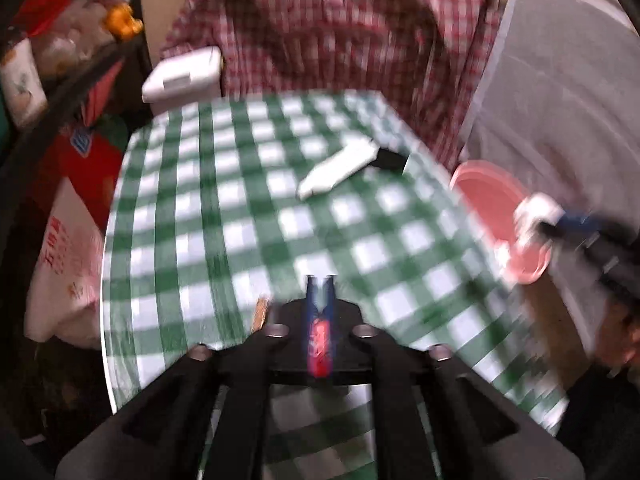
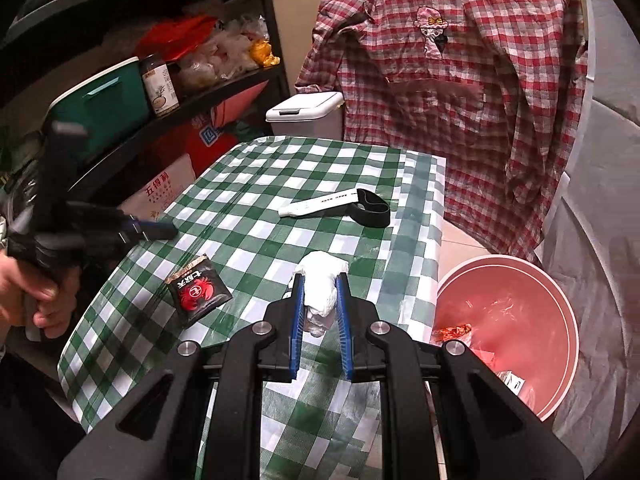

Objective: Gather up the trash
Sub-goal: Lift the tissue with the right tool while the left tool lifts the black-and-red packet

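Observation:
A black sauce packet with a red crab (image 2: 199,290) lies flat on the green-checked table (image 2: 256,168). My left gripper (image 2: 160,232) hovers above it, blurred, clear of the packet. In the left wrist view the left gripper (image 1: 320,280) shows its blue pads a slim gap apart, with red showing through the gap. My right gripper (image 2: 320,280) is shut on a crumpled white tissue (image 2: 320,300), lifted near the table's right edge. Beside that edge stands a pink bin (image 2: 508,264) with wrappers inside. The left wrist view shows the right gripper (image 1: 548,224) holding the tissue (image 1: 534,208) over the bin (image 1: 480,184).
A white stick-shaped device with a black strap (image 2: 320,205) lies at the table's far side. Behind it stand a white lidded bin (image 2: 304,110) and a hanging red plaid shirt (image 2: 460,80). Dark shelves with boxes and bags (image 2: 120,92) line the left. A hand (image 2: 36,292) holds the left gripper.

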{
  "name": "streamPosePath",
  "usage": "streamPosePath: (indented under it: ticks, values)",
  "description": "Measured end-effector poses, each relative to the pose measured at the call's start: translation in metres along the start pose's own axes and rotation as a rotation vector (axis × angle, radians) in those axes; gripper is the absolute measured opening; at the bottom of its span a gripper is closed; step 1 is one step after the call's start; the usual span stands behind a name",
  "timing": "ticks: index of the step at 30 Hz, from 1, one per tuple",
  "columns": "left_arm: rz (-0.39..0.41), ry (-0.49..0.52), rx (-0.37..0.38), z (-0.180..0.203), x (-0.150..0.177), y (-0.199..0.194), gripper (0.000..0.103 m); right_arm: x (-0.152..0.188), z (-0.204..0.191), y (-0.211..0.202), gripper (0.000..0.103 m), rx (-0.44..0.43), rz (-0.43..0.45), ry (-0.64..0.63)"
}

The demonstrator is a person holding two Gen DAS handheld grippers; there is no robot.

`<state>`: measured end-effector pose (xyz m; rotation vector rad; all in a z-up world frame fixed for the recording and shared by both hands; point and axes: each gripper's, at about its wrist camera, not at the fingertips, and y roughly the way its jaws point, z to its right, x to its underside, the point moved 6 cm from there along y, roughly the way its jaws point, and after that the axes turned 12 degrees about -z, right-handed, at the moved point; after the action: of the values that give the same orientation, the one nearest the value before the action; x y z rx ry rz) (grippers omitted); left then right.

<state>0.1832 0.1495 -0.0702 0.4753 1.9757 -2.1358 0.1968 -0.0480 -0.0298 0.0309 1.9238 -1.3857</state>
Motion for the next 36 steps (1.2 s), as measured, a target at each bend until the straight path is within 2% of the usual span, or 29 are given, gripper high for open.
streamPosePath:
  ticks: [2, 5, 8, 11, 14, 17, 22, 25, 27, 29, 31, 32, 33, 35, 36]
  values:
    - [-0.038, 0.022, -0.035, -0.002, 0.007, 0.015, 0.063, 0.001, 0.0, 0.0, 0.016, -0.002, -0.004, -0.001]
    - [-0.108, 0.027, -0.026, -0.007, 0.015, 0.037, 0.065, -0.001, -0.001, 0.001, 0.016, -0.006, -0.004, -0.001]
    - [-0.147, 0.022, -0.029, -0.008, 0.021, 0.051, 0.079, -0.001, -0.002, 0.002, 0.016, -0.01, -0.003, -0.006]
    - [-0.179, 0.036, -0.041, -0.007, 0.025, 0.061, 0.08, -0.001, -0.003, 0.004, 0.016, -0.01, -0.007, -0.012]
    - [-0.201, 0.037, -0.051, -0.008, 0.028, 0.067, 0.087, -0.001, -0.003, 0.006, 0.016, -0.011, -0.009, -0.011]
    - [-0.228, 0.046, -0.062, -0.009, 0.031, 0.075, 0.088, -0.002, -0.003, 0.007, 0.016, -0.014, -0.01, -0.011]
    - [-0.237, 0.036, -0.039, -0.01, 0.036, 0.079, 0.093, -0.002, -0.008, 0.01, 0.016, -0.016, -0.014, -0.019]
    - [-0.227, 0.05, -0.035, -0.007, 0.036, 0.076, 0.085, -0.002, -0.009, 0.012, 0.016, -0.017, -0.017, -0.024]
    - [-0.225, 0.053, -0.034, -0.005, 0.035, 0.074, 0.075, -0.003, -0.01, 0.012, 0.016, -0.017, -0.018, -0.025]
    - [-0.218, 0.054, -0.042, -0.004, 0.035, 0.07, 0.068, -0.003, -0.01, 0.012, 0.016, -0.017, -0.018, -0.024]
    - [-0.205, 0.038, -0.037, -0.007, 0.032, 0.065, 0.051, -0.003, -0.01, 0.012, 0.016, -0.018, -0.019, -0.026]
    - [-0.201, 0.016, -0.036, -0.011, 0.031, 0.062, 0.036, -0.003, -0.01, 0.012, 0.016, -0.018, -0.019, -0.025]
    - [-0.202, 0.006, -0.035, -0.015, 0.027, 0.062, 0.028, -0.003, -0.01, 0.012, 0.016, -0.018, -0.018, -0.026]
    - [-0.205, 0.001, -0.045, -0.018, 0.028, 0.061, 0.018, -0.003, -0.01, 0.013, 0.016, -0.017, -0.018, -0.027]
    - [-0.207, 0.003, -0.047, -0.019, 0.029, 0.062, 0.017, -0.003, -0.01, 0.012, 0.016, -0.018, -0.019, -0.026]
